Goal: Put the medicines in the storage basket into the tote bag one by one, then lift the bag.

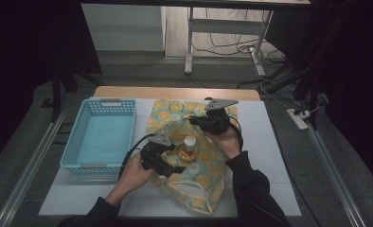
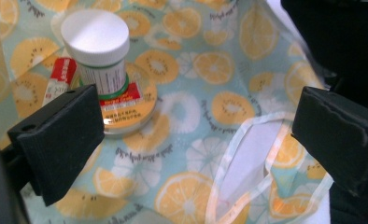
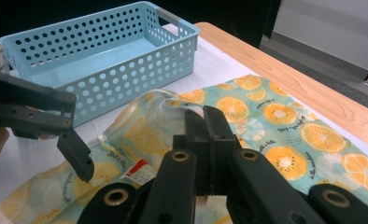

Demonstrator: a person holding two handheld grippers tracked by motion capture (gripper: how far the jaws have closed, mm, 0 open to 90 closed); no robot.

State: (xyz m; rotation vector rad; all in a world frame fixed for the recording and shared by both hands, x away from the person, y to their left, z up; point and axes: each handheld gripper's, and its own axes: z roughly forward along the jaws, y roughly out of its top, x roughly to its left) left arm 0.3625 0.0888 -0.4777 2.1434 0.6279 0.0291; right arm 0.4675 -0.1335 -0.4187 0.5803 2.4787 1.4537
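Observation:
A citrus-print cloth bag (image 1: 201,177) lies spread on the white sheet. On it a white-capped bottle (image 1: 190,142) (image 2: 98,42) stands upright on a round orange tin (image 1: 187,156) (image 2: 130,114), and a small red-and-white tube (image 2: 58,79) lies beside them. My left gripper (image 1: 176,159) (image 2: 196,140) is open just in front of the tin, its jaws wide apart with nothing between the pads. My right gripper (image 1: 193,120) (image 3: 203,114) is shut on a raised fold of the bag's fabric (image 3: 173,100) behind the bottle.
A light blue perforated basket (image 1: 99,101) (image 3: 102,60) stands to the left of the bag with nothing in it. The white sheet (image 1: 270,156) covers a wooden table (image 1: 175,92). The bag's loop handle (image 2: 247,154) lies near my left gripper.

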